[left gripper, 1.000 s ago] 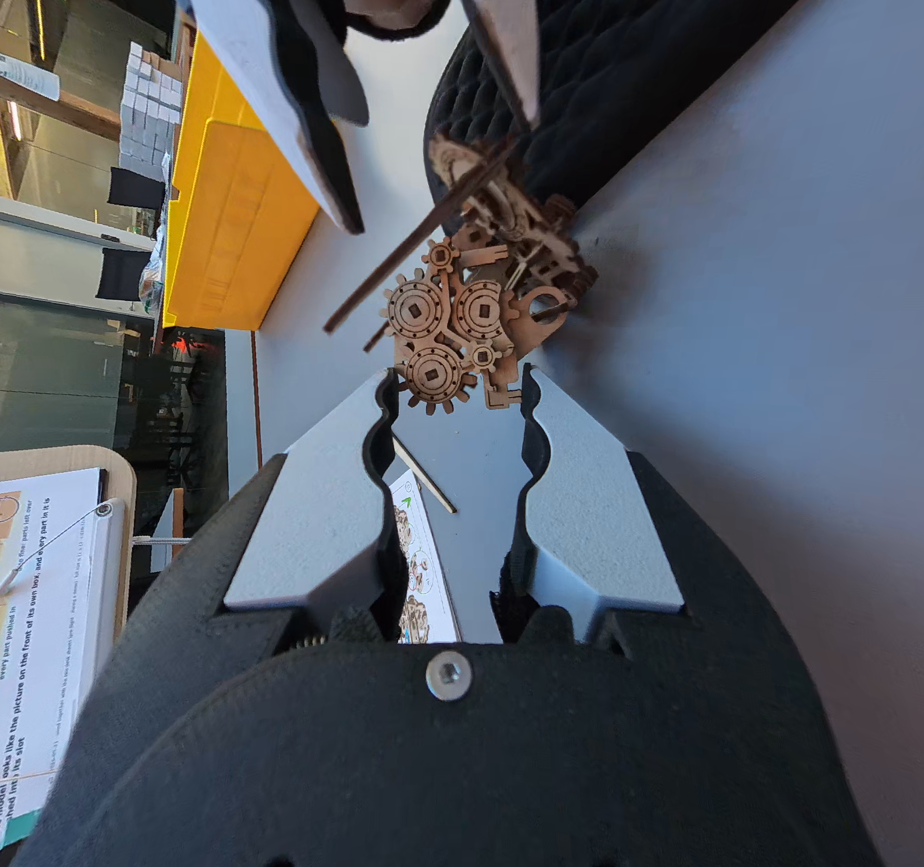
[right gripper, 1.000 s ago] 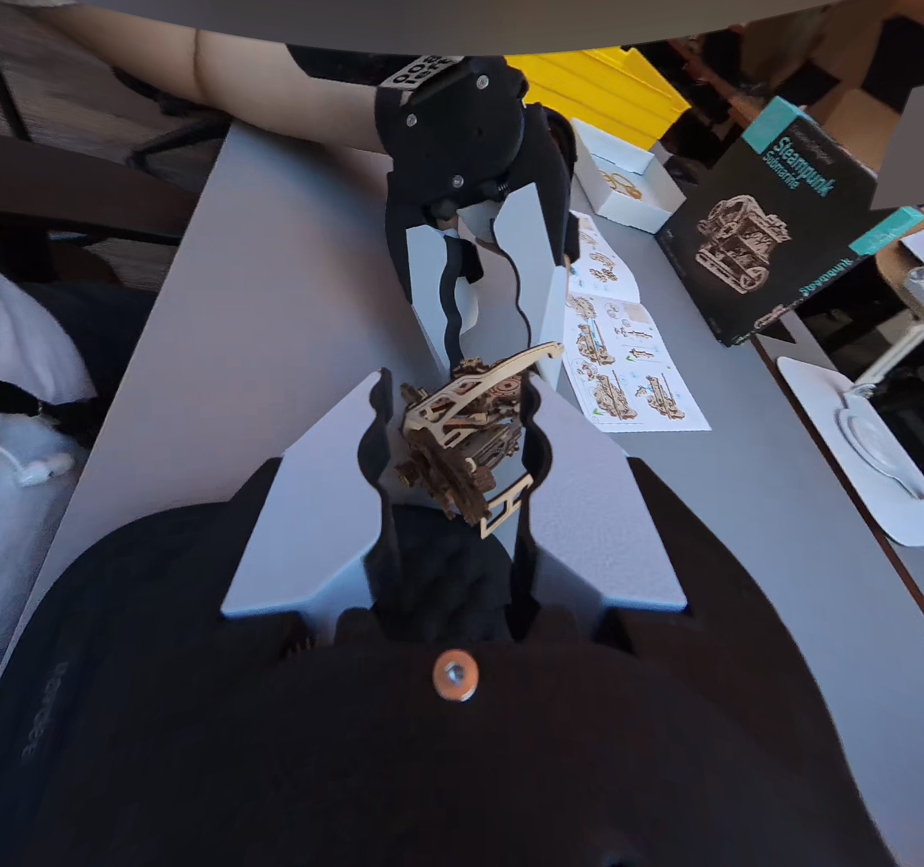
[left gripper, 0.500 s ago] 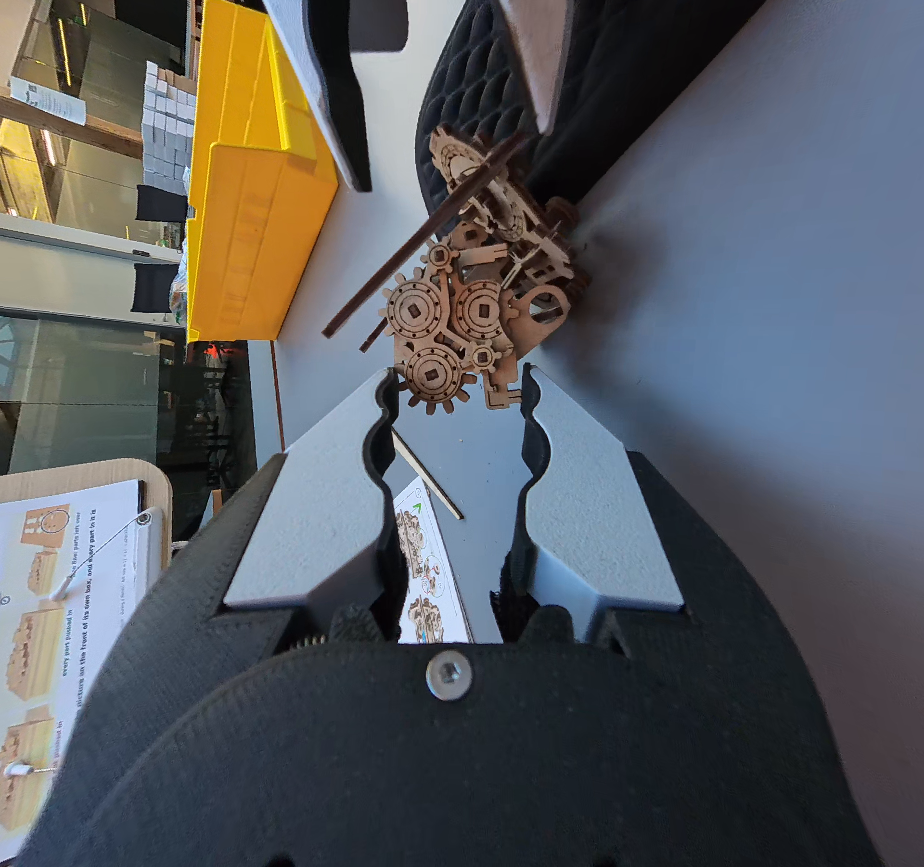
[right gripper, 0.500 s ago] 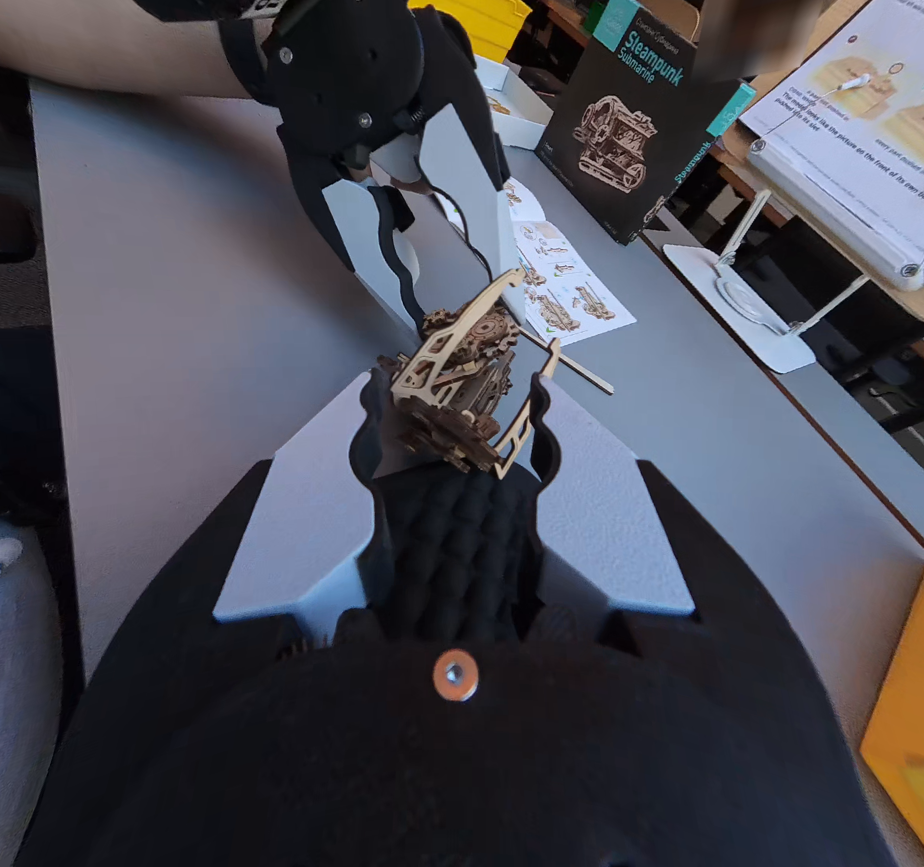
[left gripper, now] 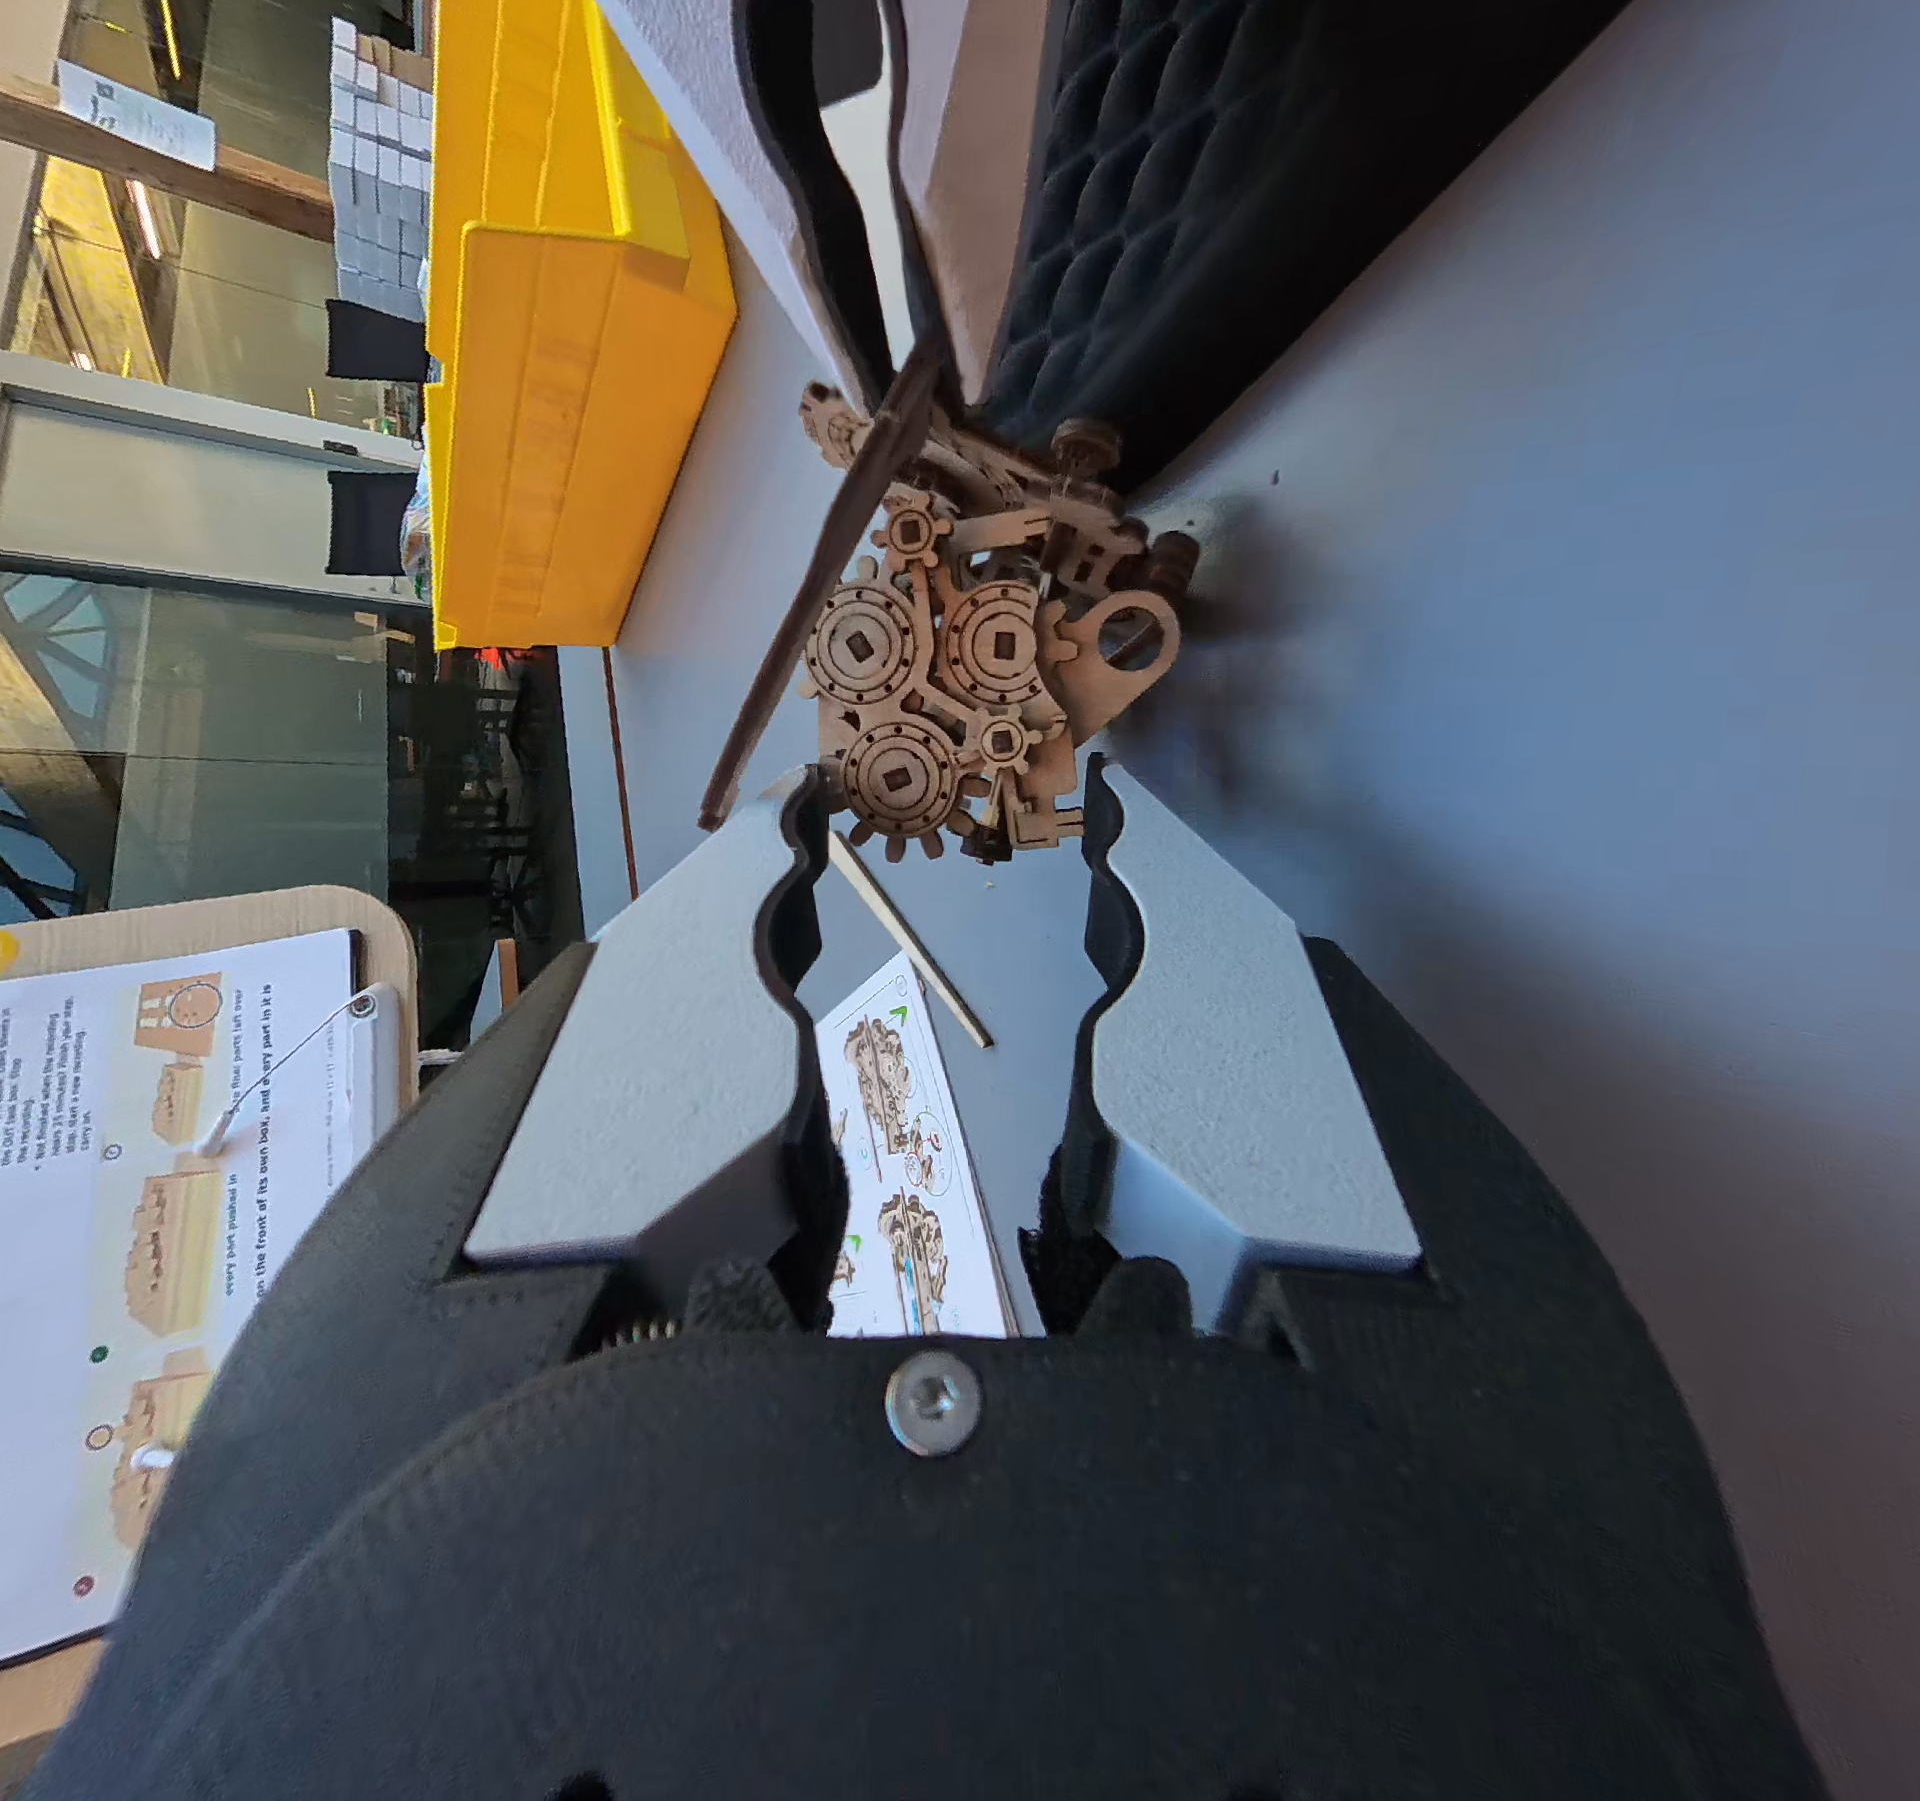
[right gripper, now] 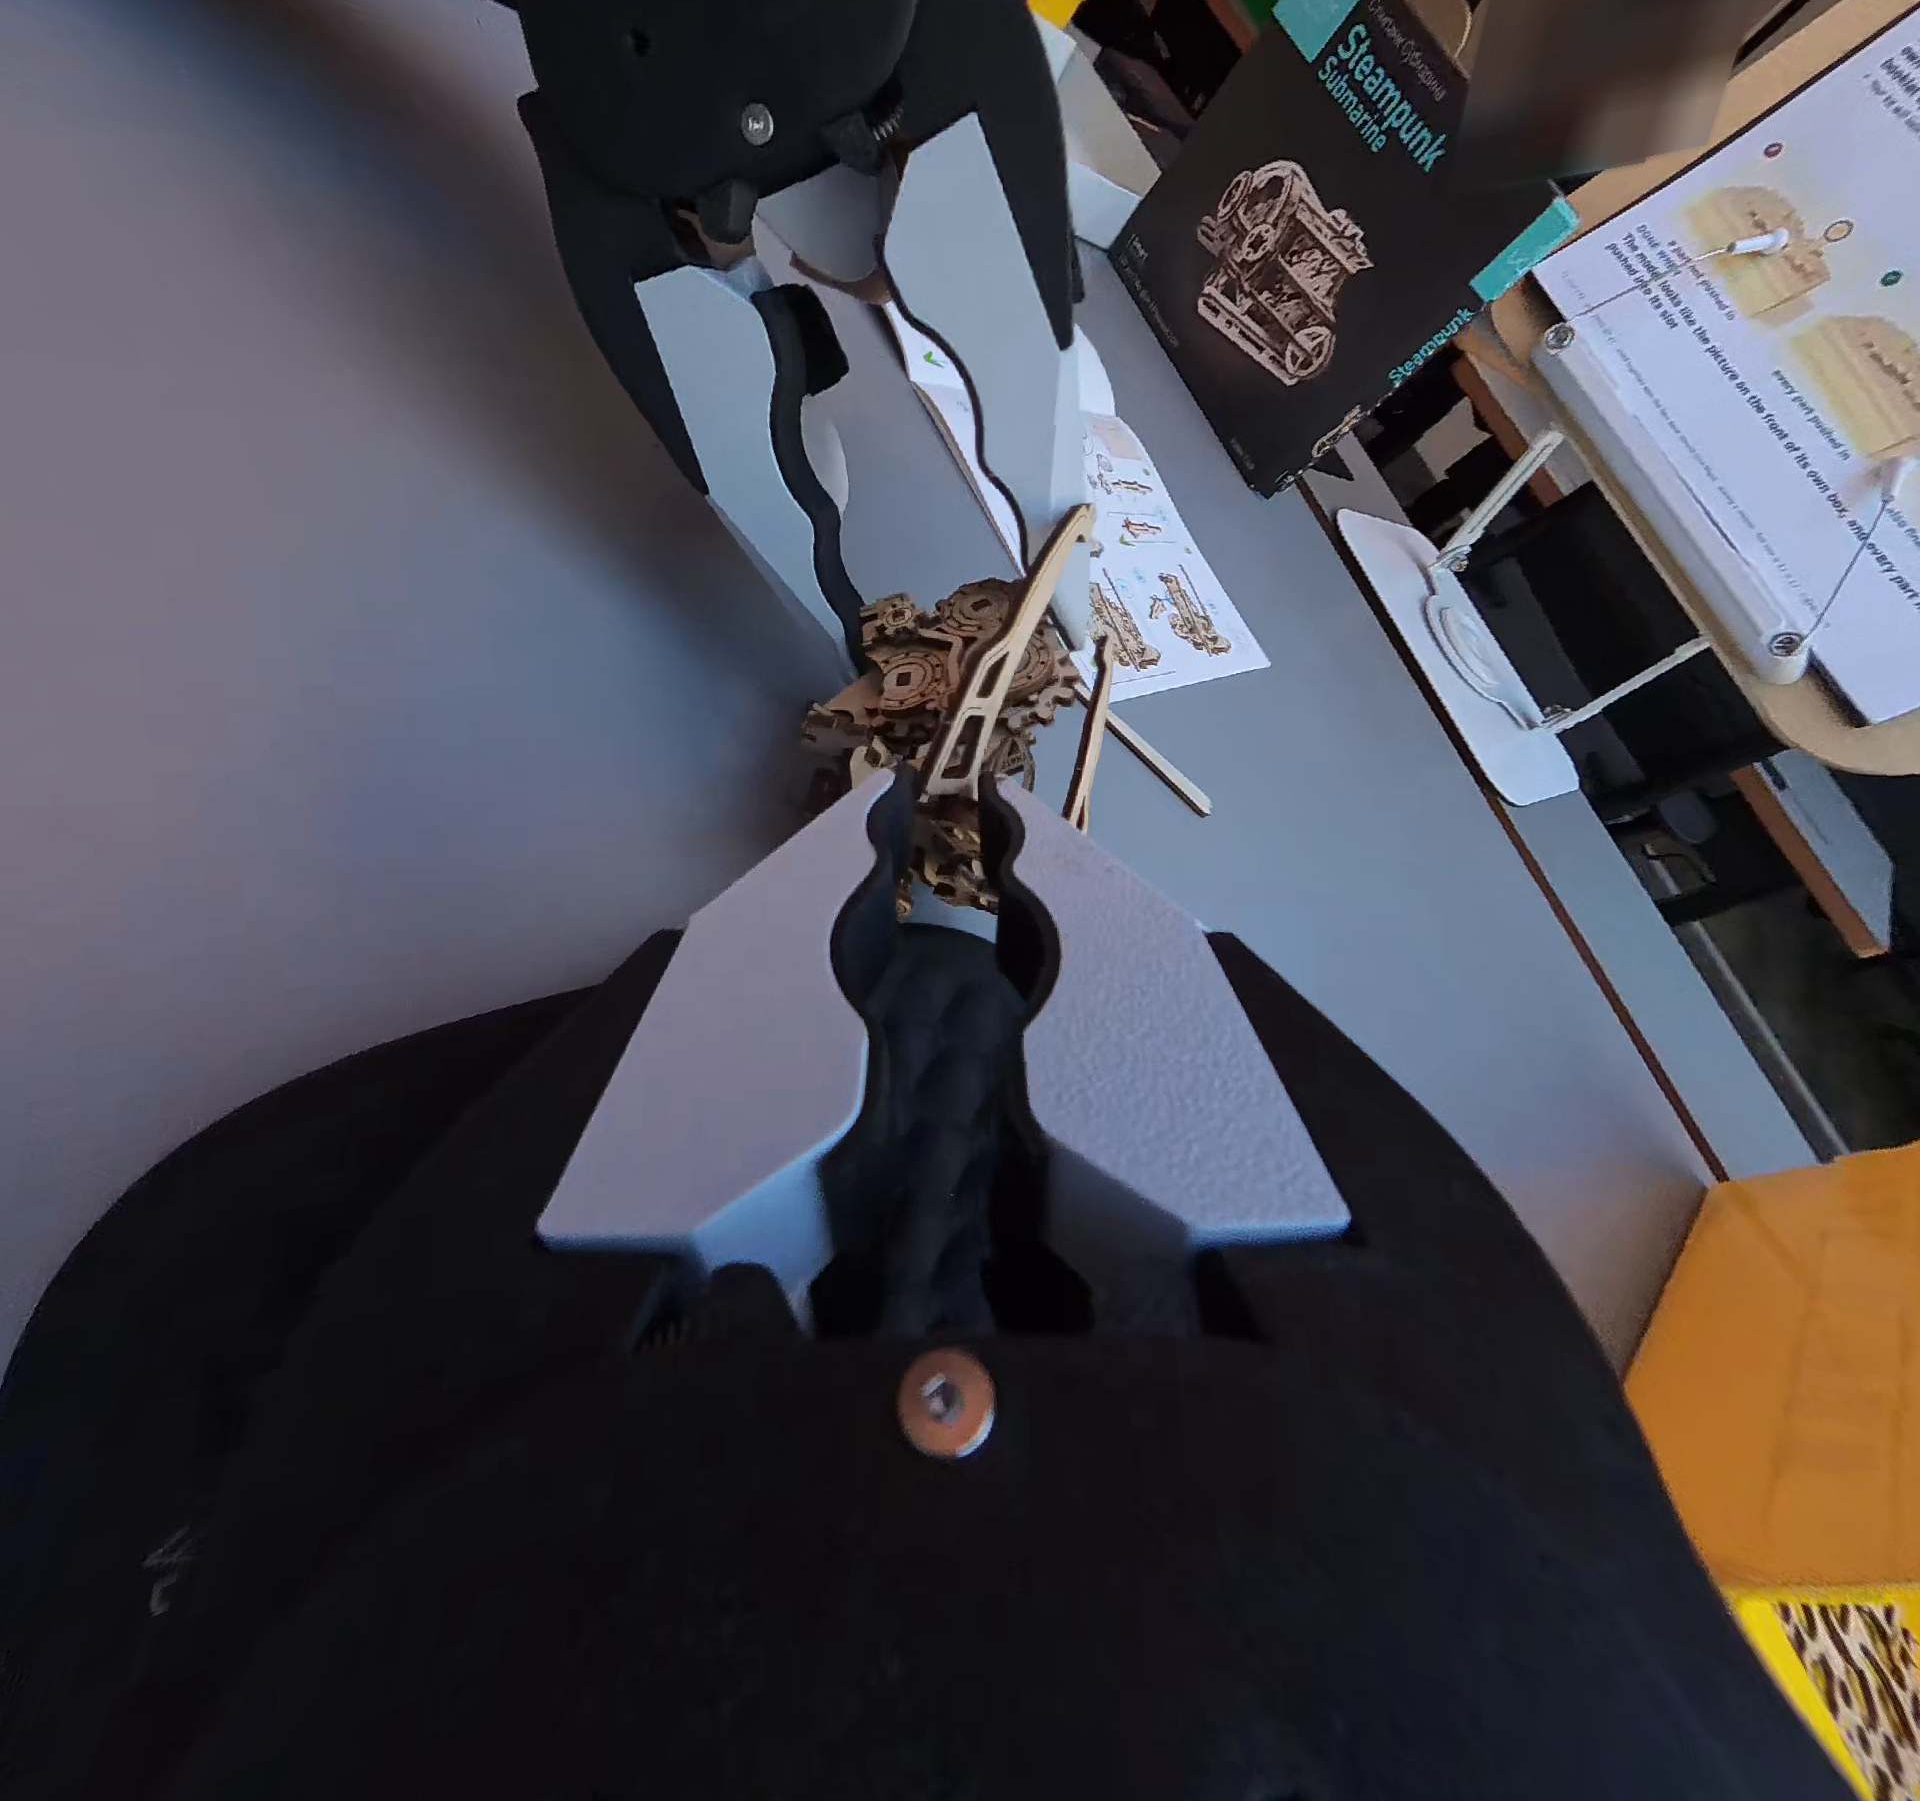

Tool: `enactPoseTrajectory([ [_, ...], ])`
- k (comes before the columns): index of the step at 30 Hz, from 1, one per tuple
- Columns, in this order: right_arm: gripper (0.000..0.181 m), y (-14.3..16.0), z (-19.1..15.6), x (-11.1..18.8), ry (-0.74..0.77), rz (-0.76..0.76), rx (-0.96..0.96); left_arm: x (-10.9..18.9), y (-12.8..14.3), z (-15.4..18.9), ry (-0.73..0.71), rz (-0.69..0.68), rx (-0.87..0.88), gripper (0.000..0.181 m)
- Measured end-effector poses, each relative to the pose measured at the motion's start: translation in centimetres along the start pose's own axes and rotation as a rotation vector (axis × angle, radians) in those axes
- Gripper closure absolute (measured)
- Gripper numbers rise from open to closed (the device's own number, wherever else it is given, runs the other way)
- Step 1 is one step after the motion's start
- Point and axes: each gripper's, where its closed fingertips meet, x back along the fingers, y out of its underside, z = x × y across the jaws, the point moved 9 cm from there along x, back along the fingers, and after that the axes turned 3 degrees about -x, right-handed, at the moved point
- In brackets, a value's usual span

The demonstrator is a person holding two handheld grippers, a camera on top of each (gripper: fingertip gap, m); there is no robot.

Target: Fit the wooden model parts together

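The wooden gear model [left gripper: 956, 671] sits on the grey table [left gripper: 1558, 816]; it also shows in the right wrist view [right gripper: 904, 681]. My left gripper [left gripper: 951, 801] is open, its fingertips either side of the model's near end. It shows across the table in the right wrist view [right gripper: 961, 619]. My right gripper [right gripper: 945, 795] is shut on a flat arched wooden part [right gripper: 987, 681] that leans against the model. In the left wrist view that part [left gripper: 810, 629] appears edge-on as a dark strip, held by the right gripper [left gripper: 920, 369] from above.
A loose wooden stick [right gripper: 1153, 764] and an instruction leaflet [right gripper: 1164, 588] lie beside the model. A black model box [right gripper: 1320, 224] and a document stand [right gripper: 1714, 463] stand beyond them. A yellow bin [left gripper: 561, 297] stands at the table's far side. Tip to tip, the grippers are about 6 cm apart. The loose wooden stick [right gripper: 1153, 764] lies around 11 cm away from my left fingertips. Seen from the left wrist view [left gripper: 858, 878] as well.
My right gripper has narrowed from wide around the model to shut on the flat arched part, and has turned that part more upright. My left gripper has stayed open at the model.
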Motion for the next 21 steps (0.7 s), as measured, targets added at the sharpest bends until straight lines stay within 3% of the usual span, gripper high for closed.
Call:
enactPoseTrajectory([
  [10,0.173,-0.2,3.3,-1.2,-0.208,0.048,-0.041,-0.4,0.2,-0.5,-0.049,-0.154,0.006,0.133],
  [21,0.173,0.2,5.4,-1.7,-0.329,0.062,-0.058,-0.6,0.5,-1.4,0.032,-0.146,0.141,0.133],
])
